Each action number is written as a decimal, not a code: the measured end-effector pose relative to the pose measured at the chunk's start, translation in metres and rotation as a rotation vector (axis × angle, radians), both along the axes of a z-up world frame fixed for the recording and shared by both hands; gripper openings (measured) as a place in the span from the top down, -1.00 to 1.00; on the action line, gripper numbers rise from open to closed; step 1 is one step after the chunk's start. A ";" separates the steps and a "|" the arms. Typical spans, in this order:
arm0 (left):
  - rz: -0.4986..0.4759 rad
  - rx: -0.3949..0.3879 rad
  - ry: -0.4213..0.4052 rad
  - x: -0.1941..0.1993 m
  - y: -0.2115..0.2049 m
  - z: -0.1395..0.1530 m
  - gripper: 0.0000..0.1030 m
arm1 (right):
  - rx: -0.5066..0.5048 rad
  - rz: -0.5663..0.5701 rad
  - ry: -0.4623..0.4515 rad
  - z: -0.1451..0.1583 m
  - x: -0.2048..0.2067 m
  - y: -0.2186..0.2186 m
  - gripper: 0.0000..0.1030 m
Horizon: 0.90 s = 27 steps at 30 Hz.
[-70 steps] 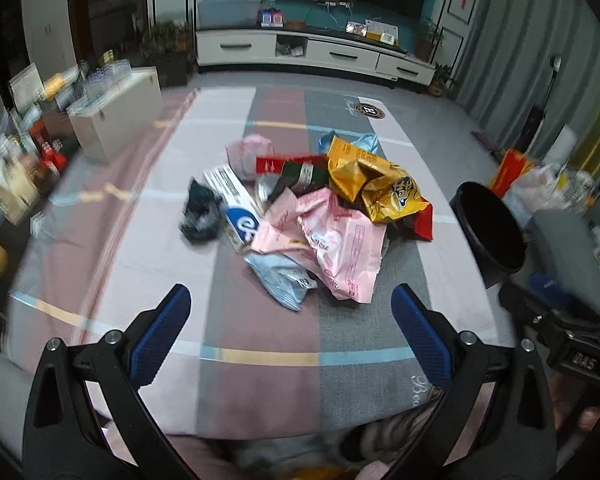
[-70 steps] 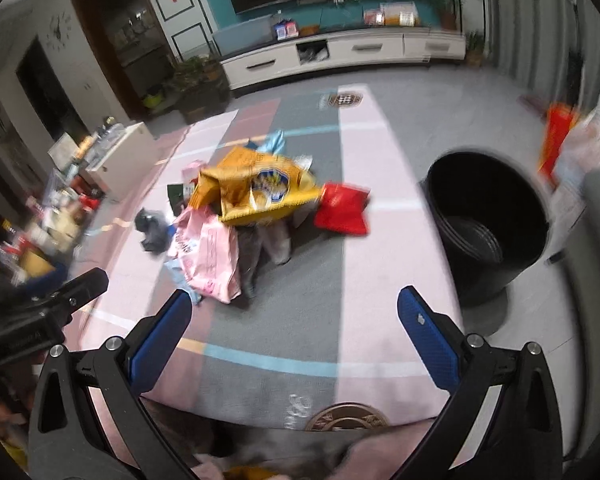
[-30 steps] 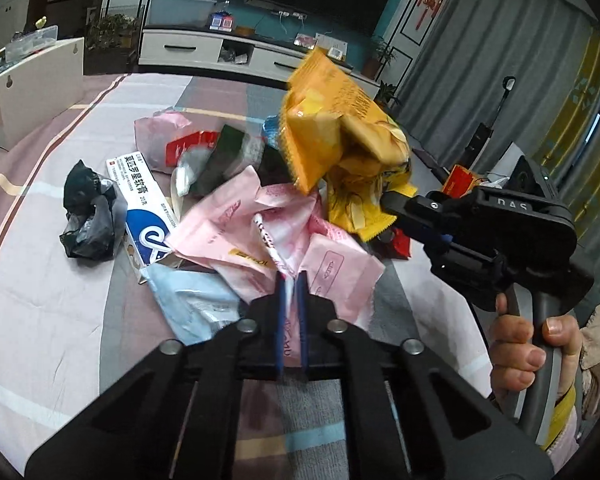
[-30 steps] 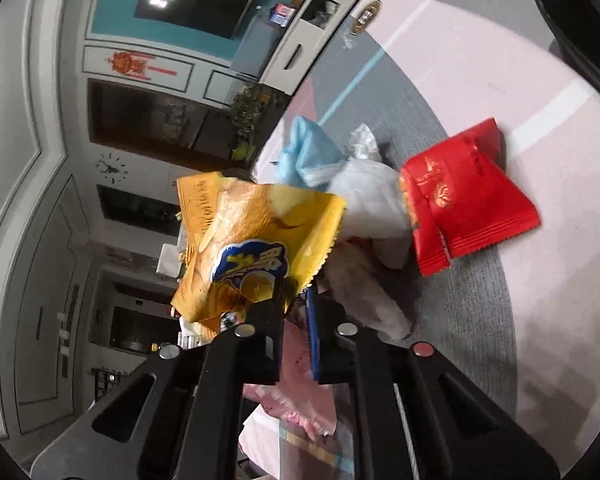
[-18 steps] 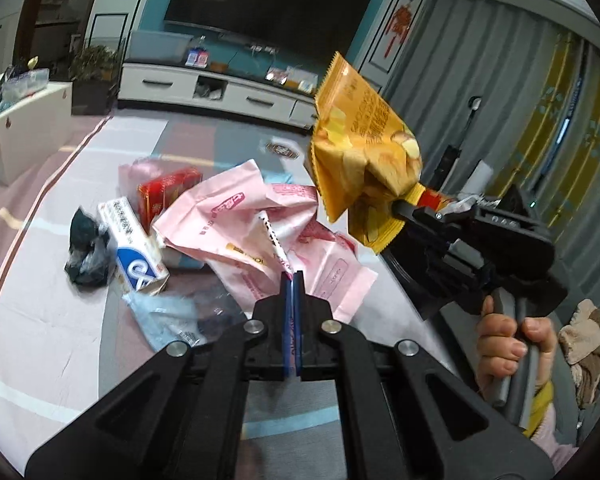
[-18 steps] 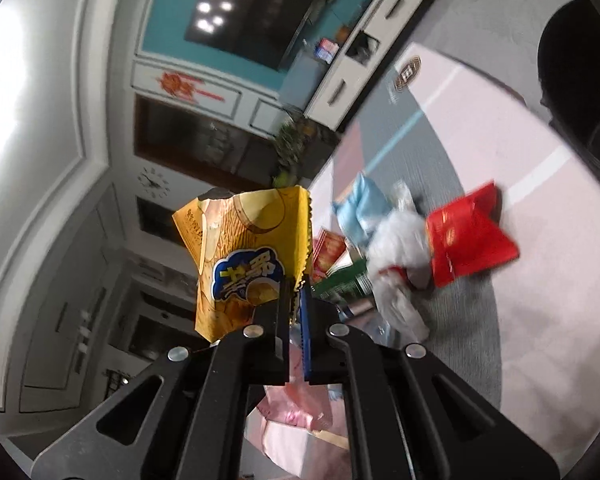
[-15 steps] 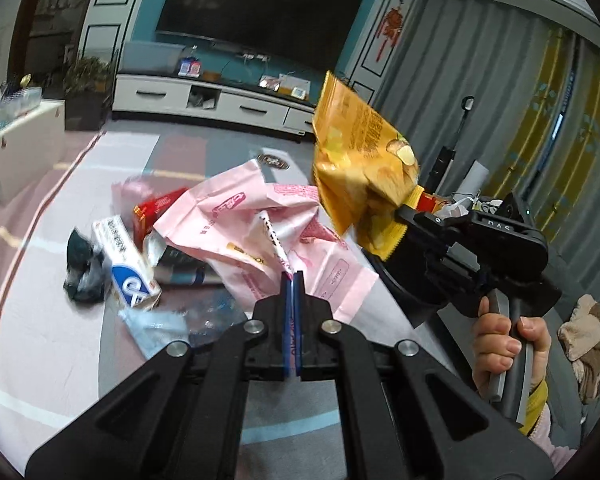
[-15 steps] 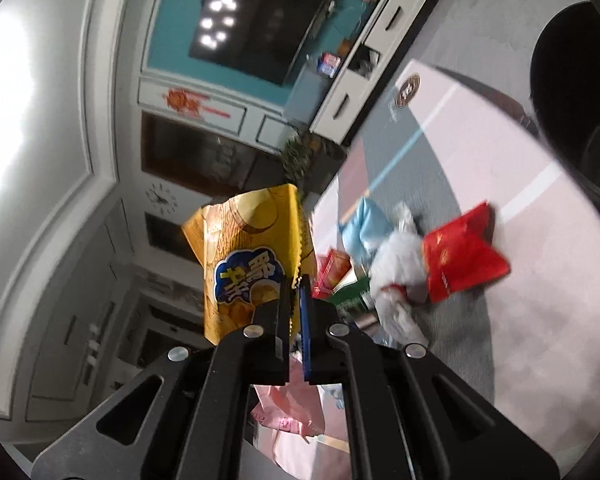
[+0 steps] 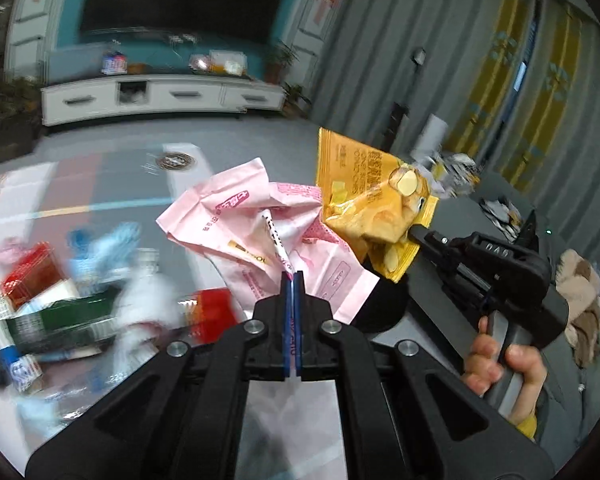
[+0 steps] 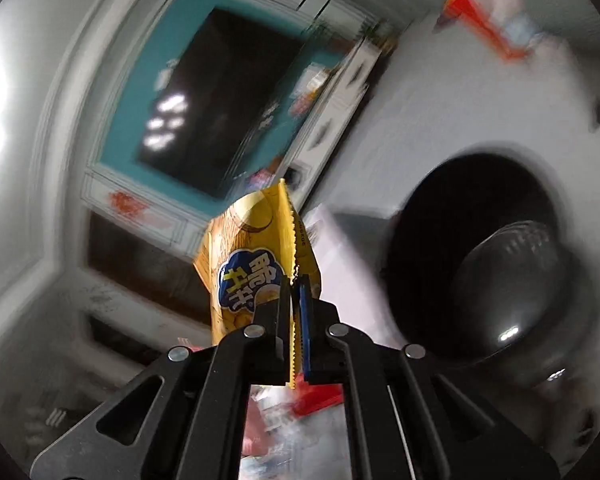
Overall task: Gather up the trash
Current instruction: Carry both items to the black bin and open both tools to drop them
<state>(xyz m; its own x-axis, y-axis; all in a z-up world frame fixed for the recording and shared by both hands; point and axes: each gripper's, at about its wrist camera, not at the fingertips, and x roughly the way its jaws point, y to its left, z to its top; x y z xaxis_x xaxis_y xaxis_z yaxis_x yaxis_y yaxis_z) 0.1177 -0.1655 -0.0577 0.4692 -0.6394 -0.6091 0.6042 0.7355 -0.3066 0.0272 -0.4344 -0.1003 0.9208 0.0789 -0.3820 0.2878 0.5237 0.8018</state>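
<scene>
Trash (image 9: pixel 80 304) litters striped rug (image 9: pixel 112 204); hand-held grippers clamp pink wrapper (image 9: pixel 260 232), yellow bag (image 10: pixel 256 272).

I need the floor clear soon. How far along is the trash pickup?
Early stage. Nothing shows as binned yet. In hand: the left tongs are shut on the pink wrapper, and the right tongs are shut on the yellow chip bag, beside the black bin. Left: a red packet, a green box and other blurred litter remain on the mat.
</scene>
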 end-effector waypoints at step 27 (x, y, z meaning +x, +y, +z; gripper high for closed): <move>-0.032 0.155 -0.038 0.004 -0.061 -0.053 -0.92 | -0.111 -0.071 0.271 -0.021 0.015 -0.011 0.06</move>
